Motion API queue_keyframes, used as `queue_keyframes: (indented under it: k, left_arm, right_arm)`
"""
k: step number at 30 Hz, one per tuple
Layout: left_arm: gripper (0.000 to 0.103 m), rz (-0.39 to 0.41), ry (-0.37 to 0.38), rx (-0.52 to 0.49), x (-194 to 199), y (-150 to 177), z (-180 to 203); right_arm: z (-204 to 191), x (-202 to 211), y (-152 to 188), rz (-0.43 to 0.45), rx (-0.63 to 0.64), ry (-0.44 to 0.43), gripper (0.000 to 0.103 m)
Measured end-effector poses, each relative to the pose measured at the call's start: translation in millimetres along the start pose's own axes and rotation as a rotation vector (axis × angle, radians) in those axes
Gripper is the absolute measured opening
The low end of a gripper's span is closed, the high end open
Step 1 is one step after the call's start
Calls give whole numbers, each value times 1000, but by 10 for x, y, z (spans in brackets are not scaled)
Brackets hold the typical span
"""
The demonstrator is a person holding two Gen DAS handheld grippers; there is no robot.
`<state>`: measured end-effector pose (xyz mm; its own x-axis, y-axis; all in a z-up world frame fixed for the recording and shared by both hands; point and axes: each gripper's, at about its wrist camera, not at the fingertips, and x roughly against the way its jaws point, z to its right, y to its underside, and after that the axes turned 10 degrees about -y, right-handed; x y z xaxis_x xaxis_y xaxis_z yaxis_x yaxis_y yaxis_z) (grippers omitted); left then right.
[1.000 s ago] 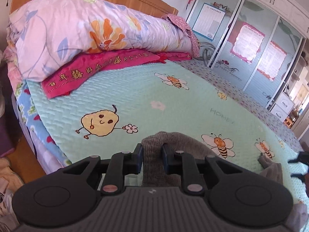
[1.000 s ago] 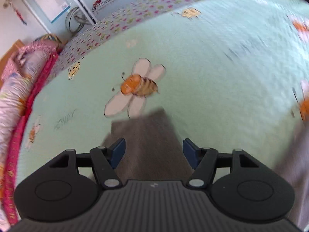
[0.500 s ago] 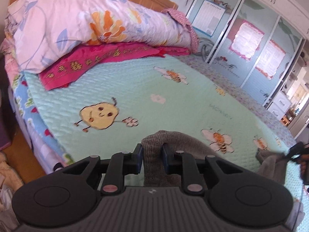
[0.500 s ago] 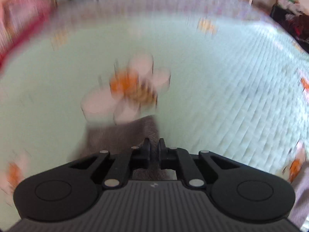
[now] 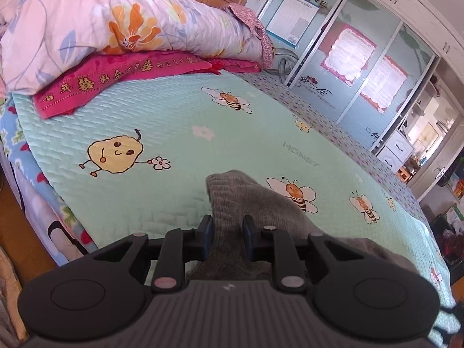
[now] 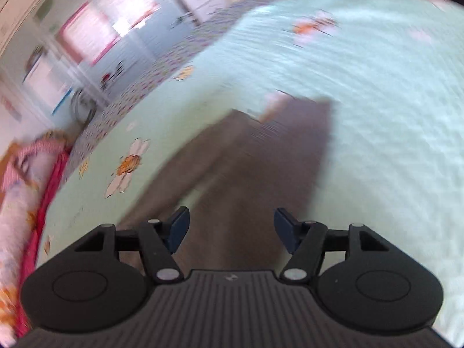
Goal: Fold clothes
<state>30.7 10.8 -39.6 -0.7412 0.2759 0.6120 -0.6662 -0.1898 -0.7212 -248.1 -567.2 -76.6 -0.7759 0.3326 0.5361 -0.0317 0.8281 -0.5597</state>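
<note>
- Right, over on the left tool (image 5: 227, 236), both pads are pinched onto a bunched ridge of the grey knit garment (image 5: 246, 200), lifting that edge off the bed cover (image 5: 162, 116).
- Gripping a raised fold like this gives control of a whole edge, handy for carrying it across in a fold.
- Meanwhile the right tool (image 6: 232, 229) hangs wide apart above another stretch of the grey cloth, pads clear on either side and gripping nothing.
- That right-wrist view is smeared with motion blur, so the finer layout of the fabric under it is hard to read.
- From there the garment looks spread in a long strip running away across the green quilted cover, with one corner seemingly turned over.
- Up at the headboard end, a floral duvet (image 5: 116, 20) sits rolled on a red embroidered cloth (image 5: 124, 78), well apart from the work.
- How many folds the garment already carries cannot be told from here; it lies partly flat, partly lifted.
</note>
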Motion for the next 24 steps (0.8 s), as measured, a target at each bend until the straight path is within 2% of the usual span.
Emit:
queue_keyframes:
  k: [4,9,19,24]
  left_arm:
    - [22,-7,-13,-6,-24,-27,26]
    - [22,-7,-19,-15,-5,-6,42]
    - [22,-3,-24,-11,-46,-45,55]
    - [22,2,-25,-13,-92,-113,75]
  right_arm:
    - [120,154,231,9,-35,-12,67]
    - [-235,-56,254,-35,33,-80,67]
    - [-525,-1399,-273,-153,-154,-46,68]
    - [-619,-1325,-487,-81,-162,-52,67]
